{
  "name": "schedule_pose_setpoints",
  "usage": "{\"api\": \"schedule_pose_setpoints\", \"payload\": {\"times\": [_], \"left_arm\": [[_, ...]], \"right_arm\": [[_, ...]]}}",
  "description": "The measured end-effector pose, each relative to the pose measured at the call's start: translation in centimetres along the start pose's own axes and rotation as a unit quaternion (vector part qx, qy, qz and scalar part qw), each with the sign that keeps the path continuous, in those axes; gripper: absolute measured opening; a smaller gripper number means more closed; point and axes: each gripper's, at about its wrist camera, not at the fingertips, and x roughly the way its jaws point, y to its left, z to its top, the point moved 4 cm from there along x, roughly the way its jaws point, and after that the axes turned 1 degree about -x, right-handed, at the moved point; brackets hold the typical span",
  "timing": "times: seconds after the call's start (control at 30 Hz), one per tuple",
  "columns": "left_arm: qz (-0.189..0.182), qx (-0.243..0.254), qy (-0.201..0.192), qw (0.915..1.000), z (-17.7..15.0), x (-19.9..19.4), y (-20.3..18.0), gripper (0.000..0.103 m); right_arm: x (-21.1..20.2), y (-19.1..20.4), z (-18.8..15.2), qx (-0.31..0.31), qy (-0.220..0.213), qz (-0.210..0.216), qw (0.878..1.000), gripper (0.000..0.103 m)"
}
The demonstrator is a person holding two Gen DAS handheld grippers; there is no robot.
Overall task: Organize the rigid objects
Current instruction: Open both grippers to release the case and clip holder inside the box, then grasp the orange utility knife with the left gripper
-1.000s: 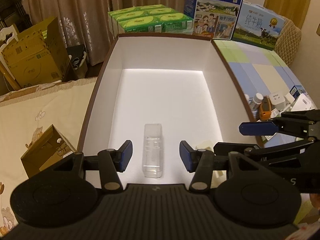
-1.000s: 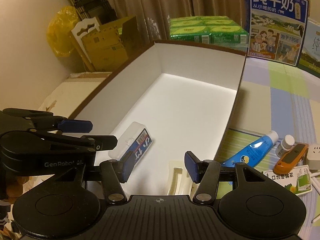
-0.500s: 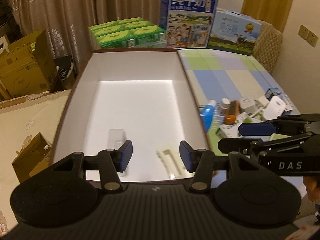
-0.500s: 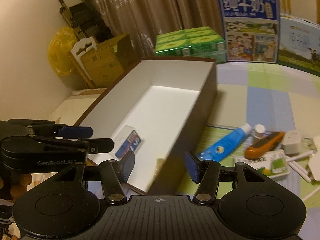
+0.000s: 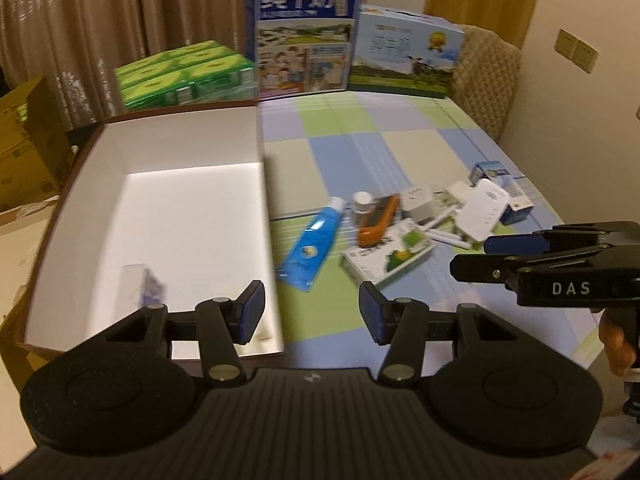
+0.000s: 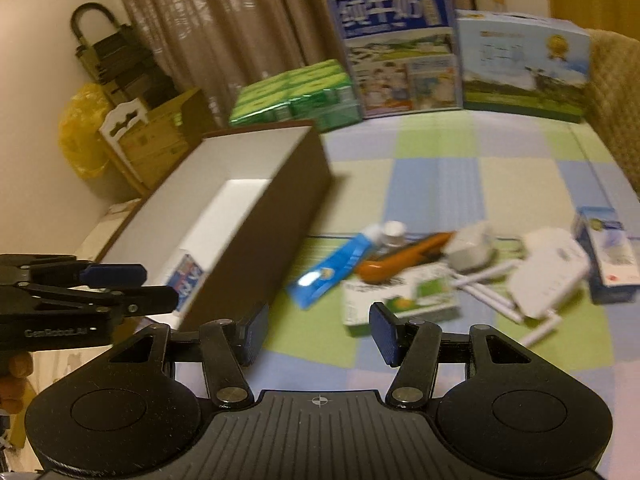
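So far you have only a small clear case (image 5: 145, 285) lying in the box (image 5: 262, 184), while the blue tube (image 5: 311, 250), orange tool (image 5: 378, 221) and other items wait on the mat beside it, and your left gripper (image 5: 311, 312) and right gripper (image 6: 318, 334) both stand parted and empty.

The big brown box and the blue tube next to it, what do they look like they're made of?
The brown box looks like matte cardboard: thin, straight walls, white inside and brown outside. The blue tube looks like glossy soft plastic: it shows a bright glare spot and a flat crimped end.
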Motion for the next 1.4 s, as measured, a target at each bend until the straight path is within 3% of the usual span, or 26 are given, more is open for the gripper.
{"api": "schedule_pose_setpoints", "payload": {"times": [0.63,1.03,1.4], "left_arm": [[-0.038,0.047,0.037,0.9975,2.7,7.8,-10.2,0.048],[-0.043,0.060,0.072,0.9947,5.4,15.3,-9.5,0.048],[-0.020,0.073,0.111,0.9909,6.8,21.1,-8.4,0.057]], "right_arm": [[-4.1,-14.0,-1.9,0.078,0.000,-0.068,0.995,0.053],[-3.7,-20.5,-3.0,0.137,0.006,-0.108,0.985,0.053],[-2.1,-23.9,-3.1,0.176,0.020,-0.128,0.976,0.052]]}}
